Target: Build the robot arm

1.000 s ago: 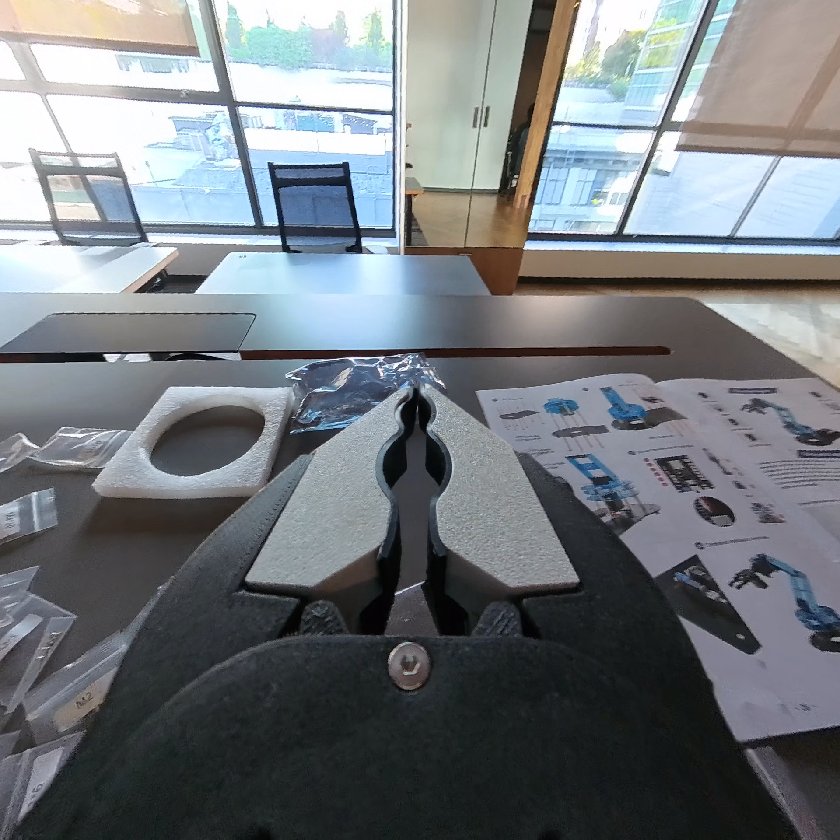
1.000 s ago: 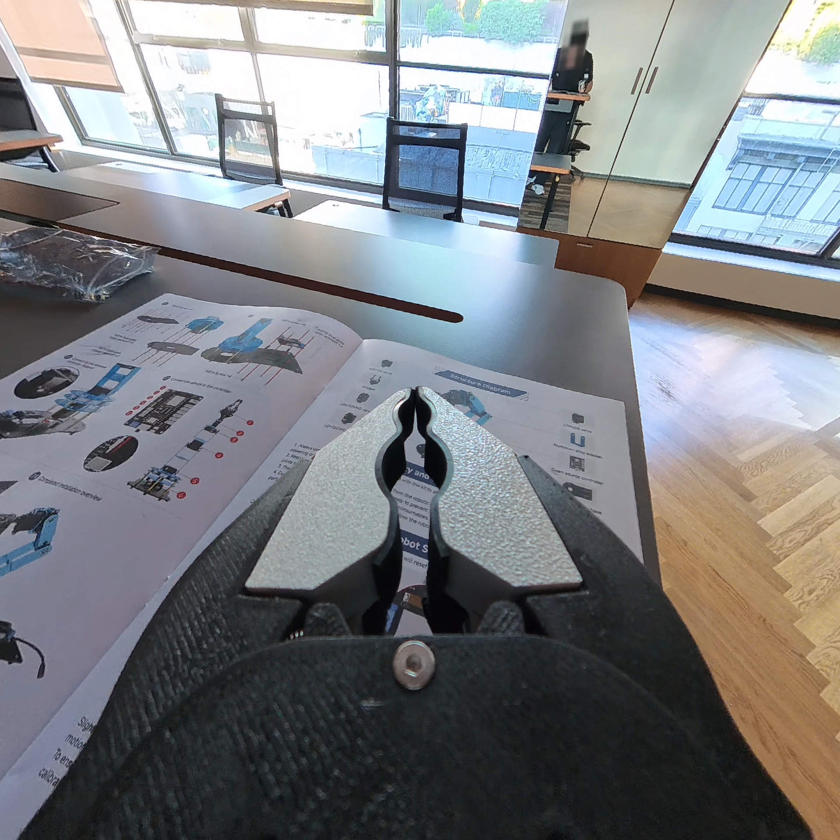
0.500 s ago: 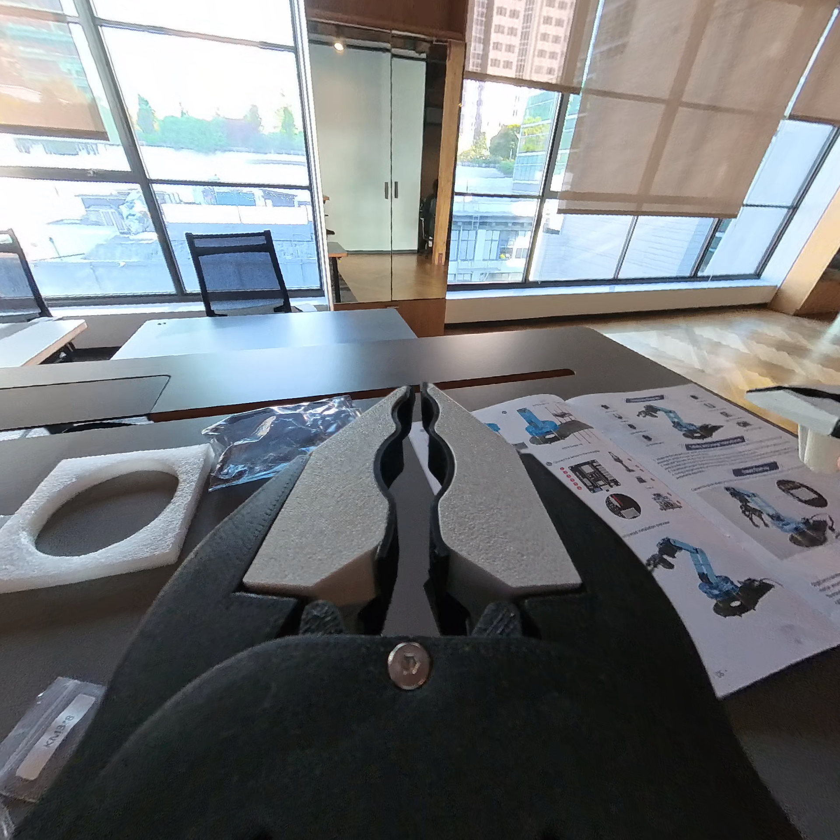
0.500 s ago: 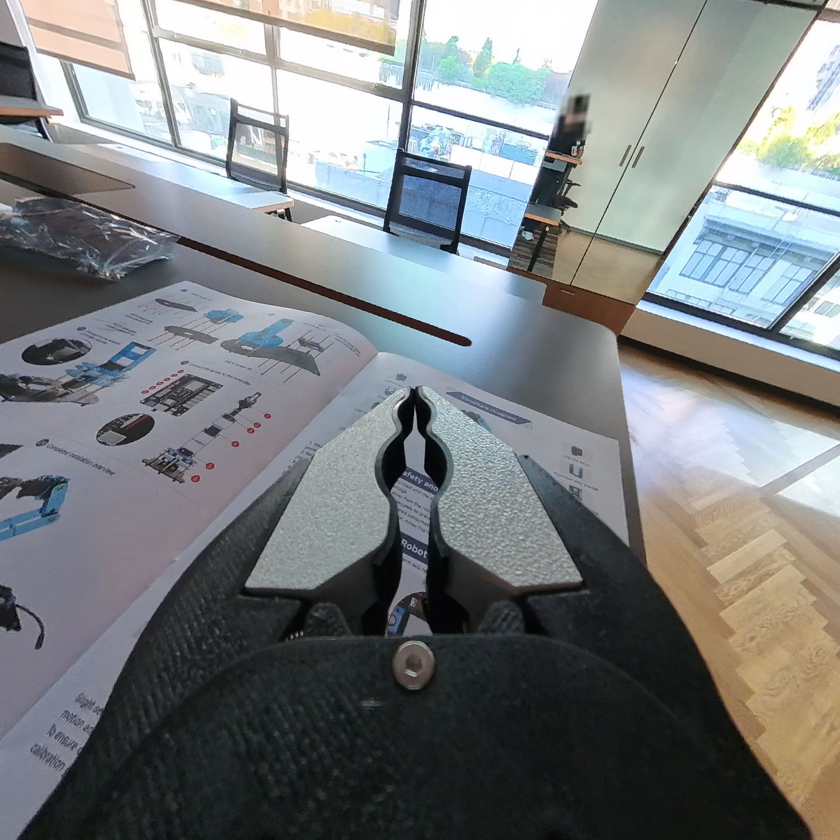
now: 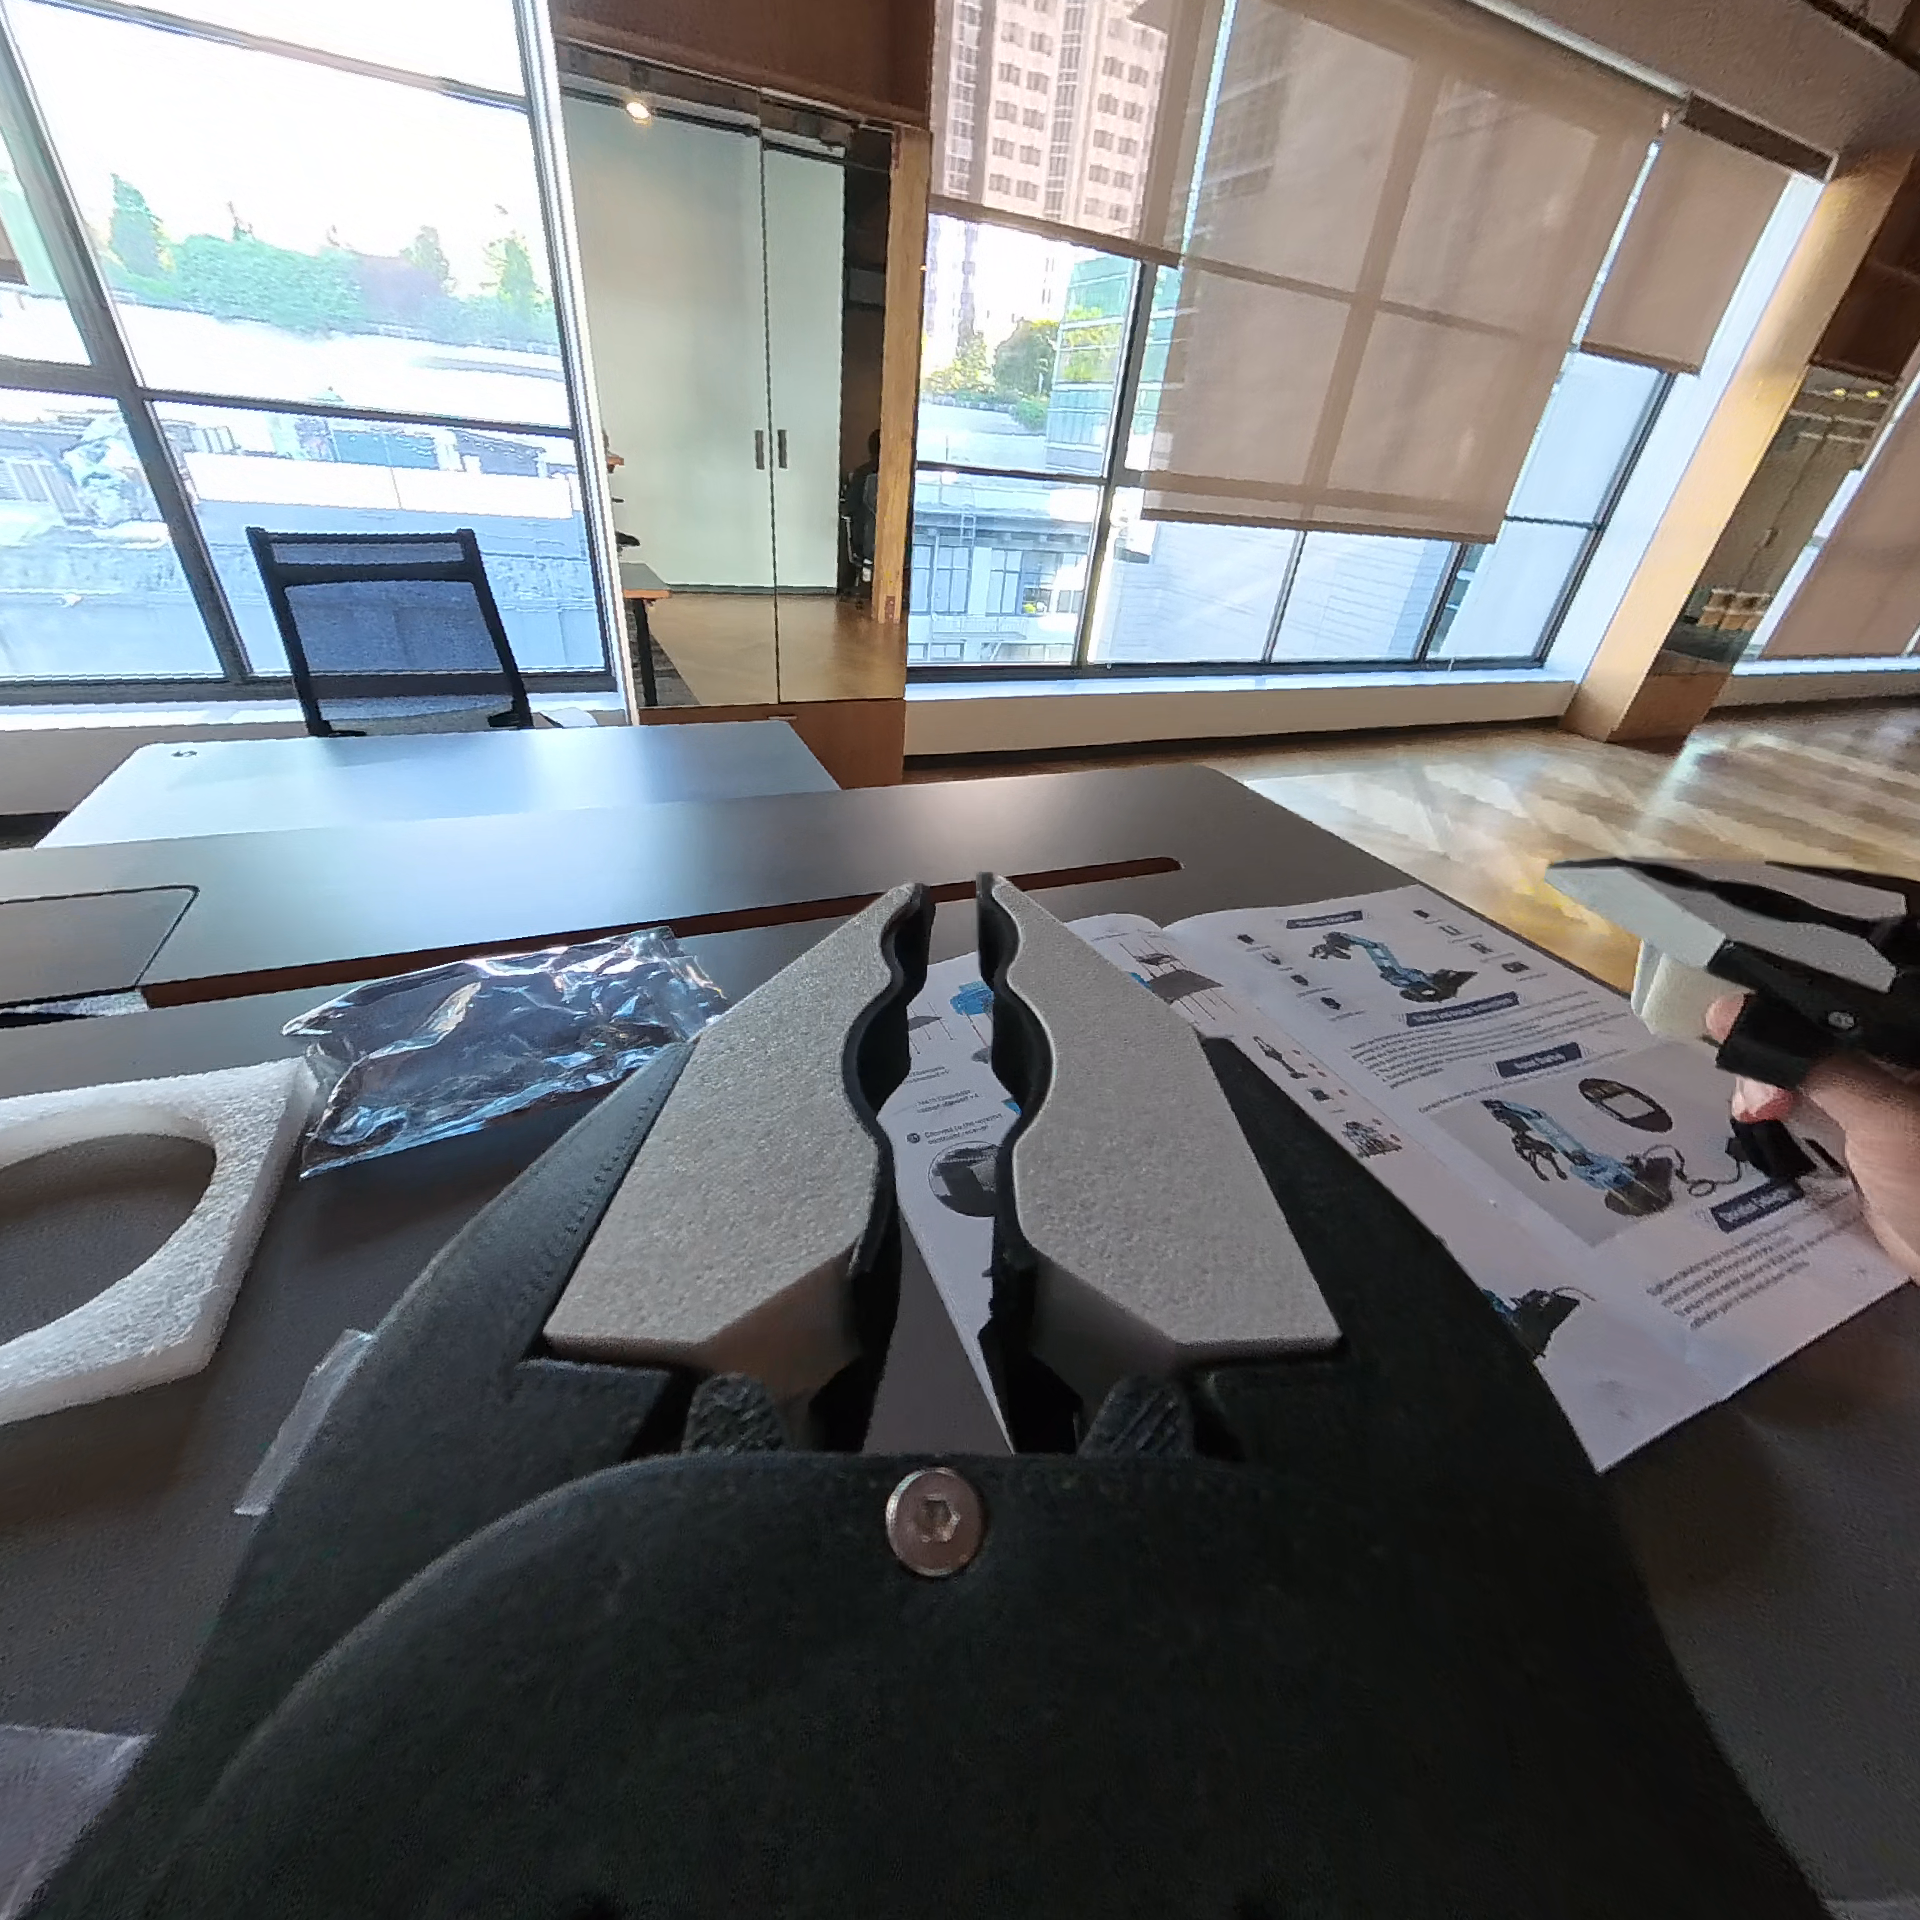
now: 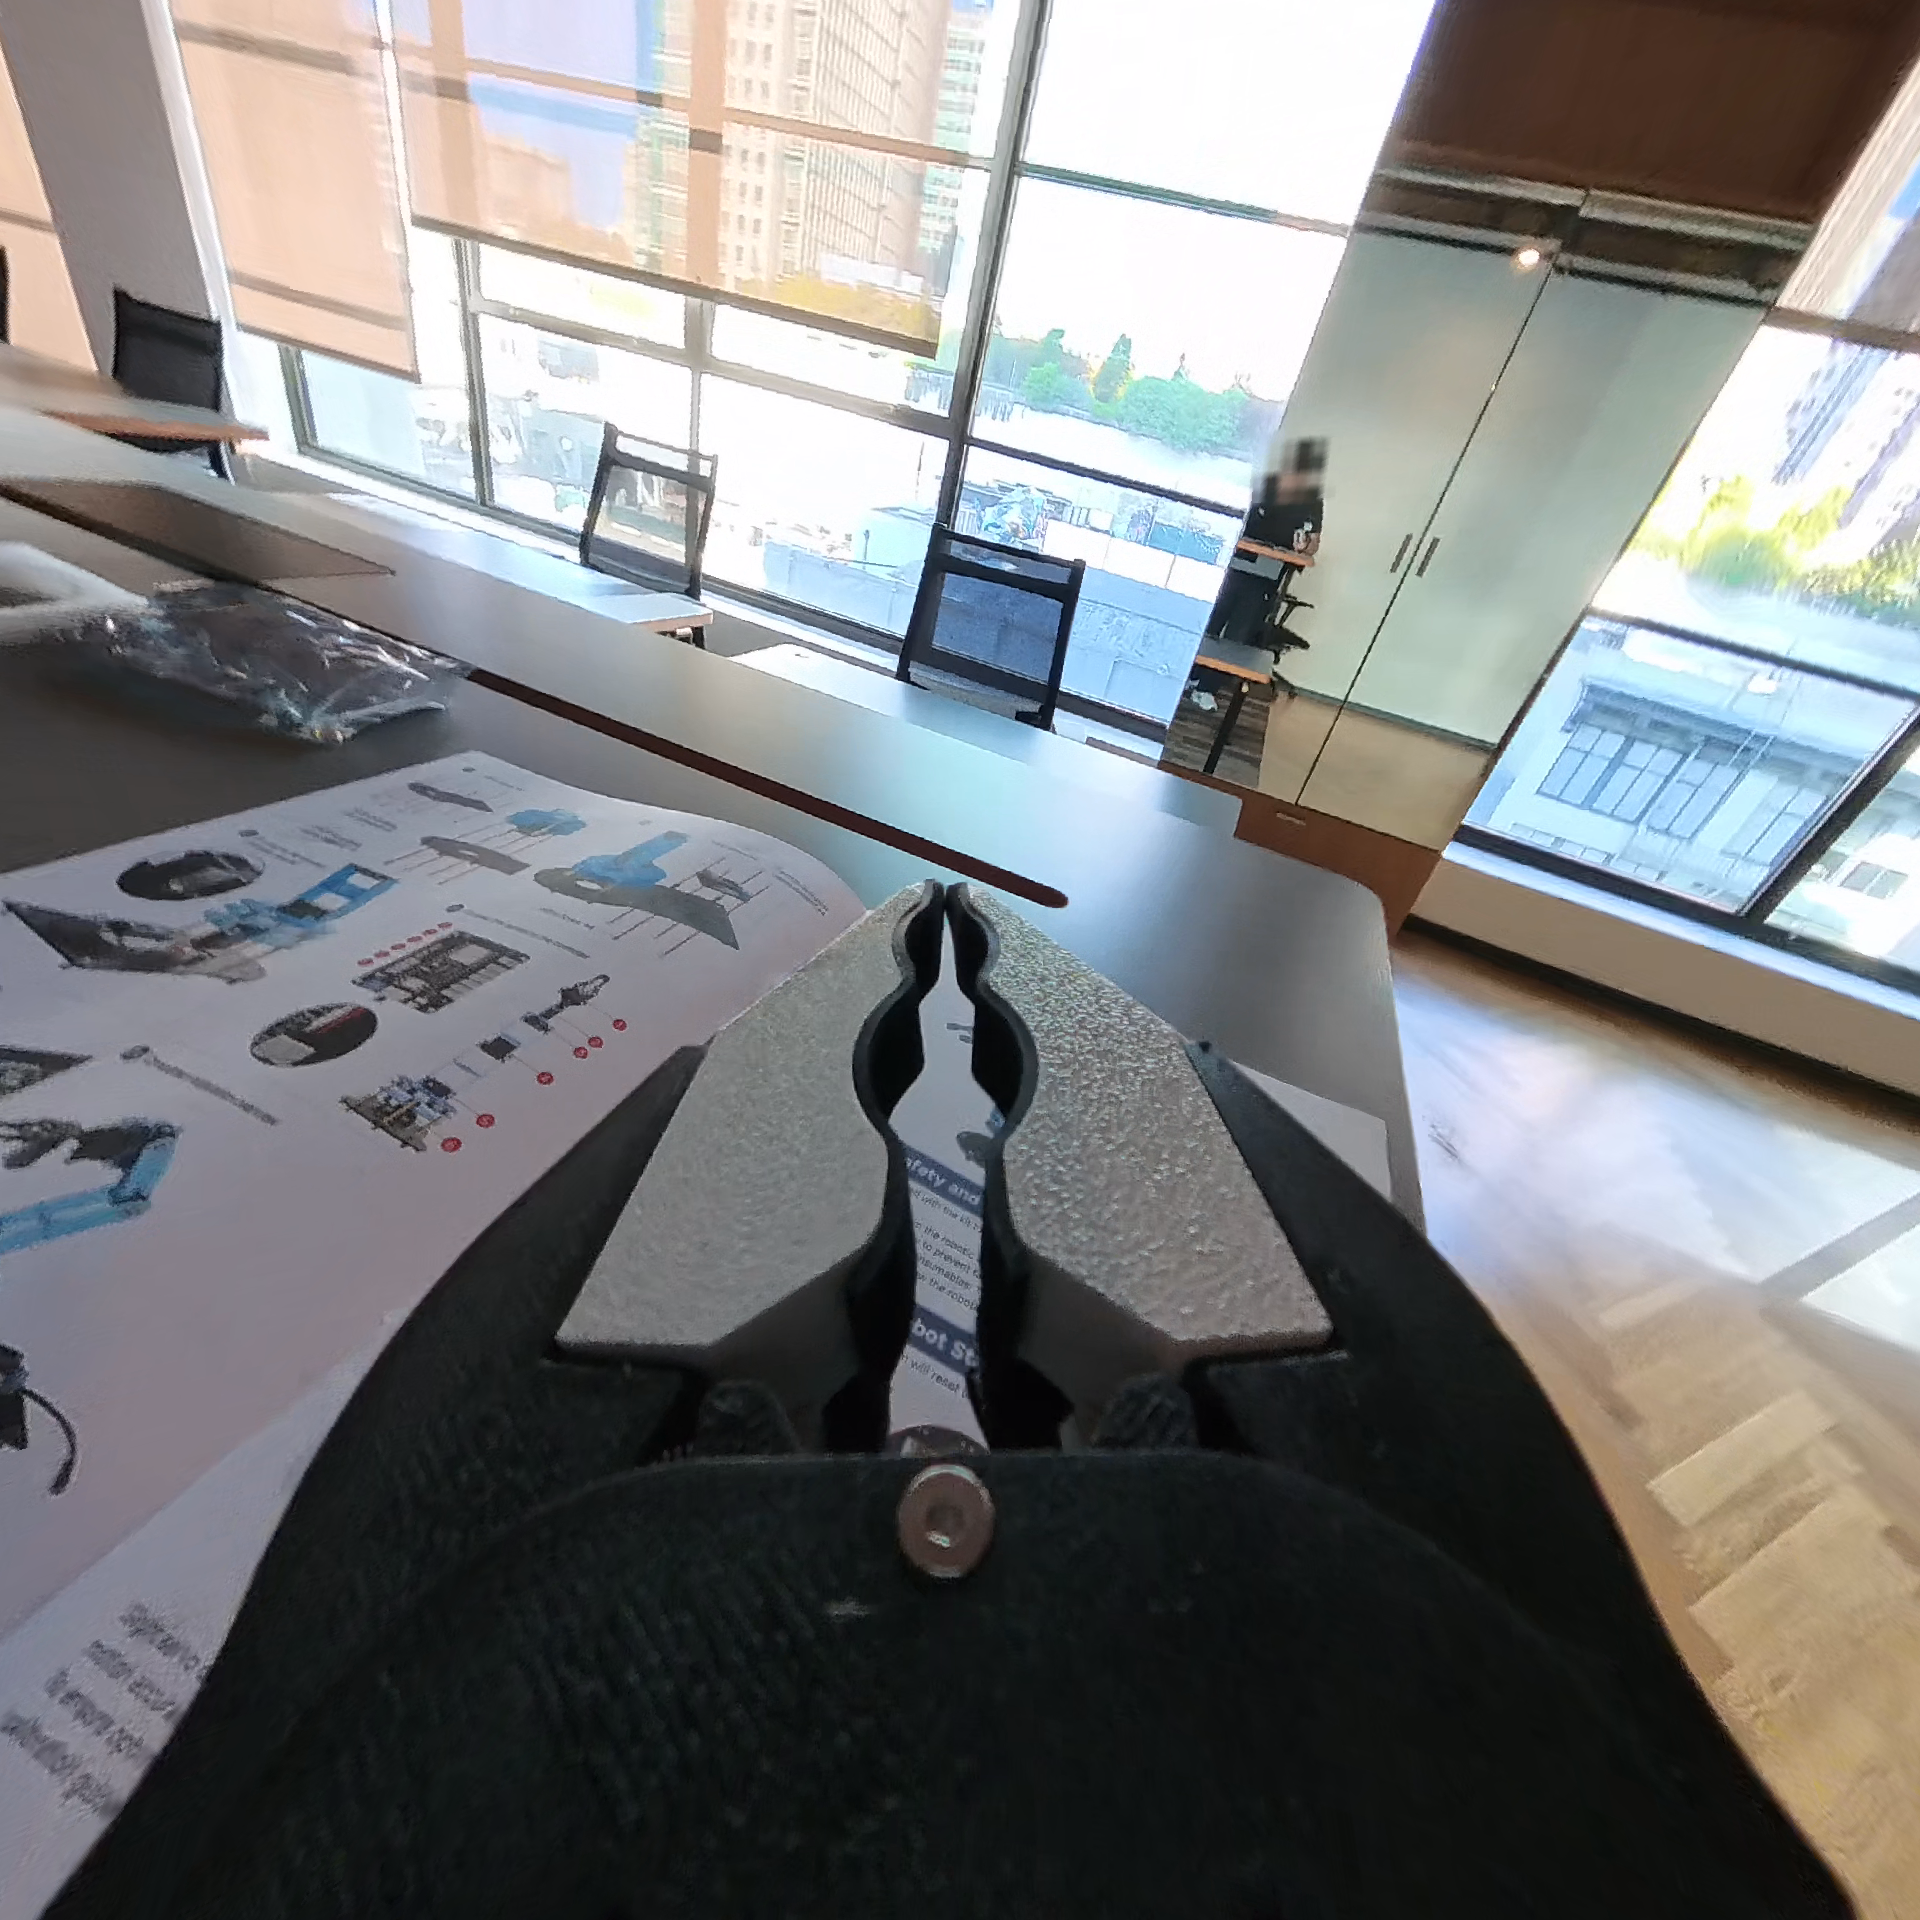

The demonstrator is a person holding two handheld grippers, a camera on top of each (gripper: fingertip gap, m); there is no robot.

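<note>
Both grippers hover empty above the open booklet [image 6: 312, 1039]: left gripper [image 5: 948, 902] fingers slightly parted, right gripper [image 6: 943, 896] fingers pressed together.

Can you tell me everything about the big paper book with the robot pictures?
The booklet is thin white paper, lying open and flat on the dark table, pages up. They show blue and black robot arm drawings, small parts and red dots. The middle fold bulges slightly. Both grippers hang above it, empty. A crinkly blue bag lies nearby, apart.
</note>
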